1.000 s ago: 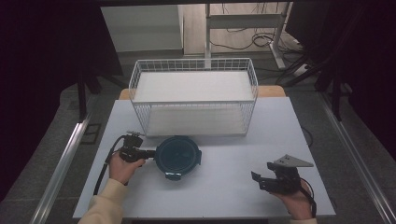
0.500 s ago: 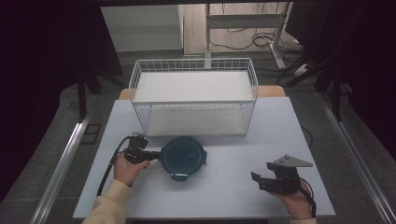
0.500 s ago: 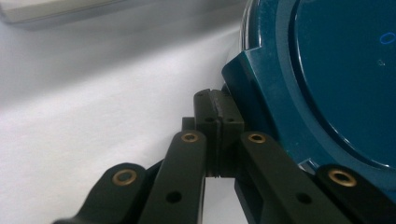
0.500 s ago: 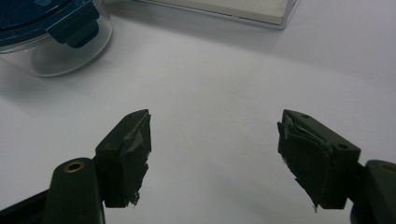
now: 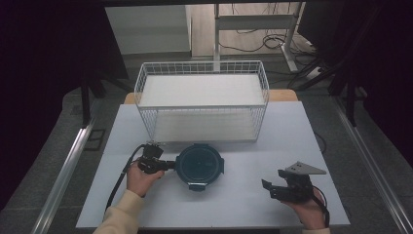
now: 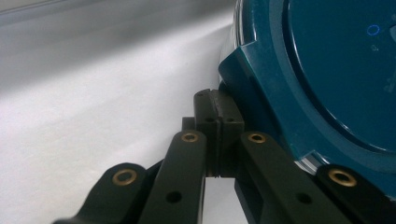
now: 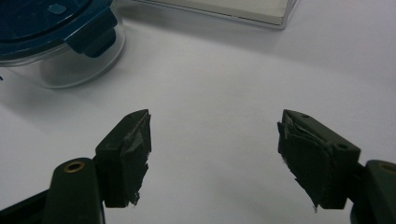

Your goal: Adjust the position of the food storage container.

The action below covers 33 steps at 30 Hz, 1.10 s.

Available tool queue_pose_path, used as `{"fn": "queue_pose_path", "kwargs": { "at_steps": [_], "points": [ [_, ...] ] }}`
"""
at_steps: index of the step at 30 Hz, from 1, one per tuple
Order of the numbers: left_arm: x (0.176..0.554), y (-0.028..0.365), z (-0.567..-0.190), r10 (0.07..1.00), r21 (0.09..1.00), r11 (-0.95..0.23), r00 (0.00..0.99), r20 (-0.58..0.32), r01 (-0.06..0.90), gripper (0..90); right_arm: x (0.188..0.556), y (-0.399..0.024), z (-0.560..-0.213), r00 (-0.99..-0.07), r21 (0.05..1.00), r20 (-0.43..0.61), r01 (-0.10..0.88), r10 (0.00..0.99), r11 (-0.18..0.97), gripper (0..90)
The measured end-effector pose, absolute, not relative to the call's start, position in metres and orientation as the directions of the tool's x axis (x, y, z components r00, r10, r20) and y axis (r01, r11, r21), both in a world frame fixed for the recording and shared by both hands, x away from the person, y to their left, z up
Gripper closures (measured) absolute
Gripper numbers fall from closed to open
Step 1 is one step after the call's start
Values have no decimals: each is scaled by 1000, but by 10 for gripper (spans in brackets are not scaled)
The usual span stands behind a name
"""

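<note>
Here the closed left gripper [image 5: 168, 165] touches the left edge of the round teal-lidded clear plastic container [image 5: 199, 165] at frame centre, while the open, empty right gripper [image 5: 267, 187] sits well apart, lower right.

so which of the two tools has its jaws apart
The right tool, resting on the table away from the container: its jaws stand apart on nothing. The left tool is pressed shut against the container's side.

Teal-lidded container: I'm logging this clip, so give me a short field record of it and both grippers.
container: round, clear body, teal clip lid, on the white table
left gripper: jaws shut, tips against the container's left lid edge
right gripper: jaws open, nothing between them, apart from the container
wire basket: behind the container, white liner inside
</note>
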<state>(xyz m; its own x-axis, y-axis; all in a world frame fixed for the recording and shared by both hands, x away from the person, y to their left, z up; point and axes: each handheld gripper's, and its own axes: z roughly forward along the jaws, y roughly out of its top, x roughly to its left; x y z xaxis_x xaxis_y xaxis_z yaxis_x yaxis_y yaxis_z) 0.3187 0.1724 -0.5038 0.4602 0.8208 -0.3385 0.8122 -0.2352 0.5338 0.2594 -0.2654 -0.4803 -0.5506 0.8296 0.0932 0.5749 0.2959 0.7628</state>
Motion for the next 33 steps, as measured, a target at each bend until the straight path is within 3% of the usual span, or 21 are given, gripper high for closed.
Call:
{"fn": "queue_pose_path", "kwargs": {
  "at_steps": [21, 28, 31, 33],
  "points": [
    [313, 158, -504, 811, 542, -237, 472, -347, 806, 900, 259, -266, -480, -548, 762, 92, 576, 832, 295, 254],
    [305, 162, -499, 854, 604, -283, 483, -195, 745, 899, 259, -265, -476, -538, 772, 97, 571, 837, 279, 253],
    [294, 172, -490, 859, 647, -260, 478, -184, 717, 763, 260, -262, -473, -549, 780, 94, 559, 830, 281, 251],
    [286, 179, -483, 857, 676, -209, 466, -222, 707, 664, 261, -261, -472, -551, 781, 97, 558, 829, 280, 251]
  ]
}}
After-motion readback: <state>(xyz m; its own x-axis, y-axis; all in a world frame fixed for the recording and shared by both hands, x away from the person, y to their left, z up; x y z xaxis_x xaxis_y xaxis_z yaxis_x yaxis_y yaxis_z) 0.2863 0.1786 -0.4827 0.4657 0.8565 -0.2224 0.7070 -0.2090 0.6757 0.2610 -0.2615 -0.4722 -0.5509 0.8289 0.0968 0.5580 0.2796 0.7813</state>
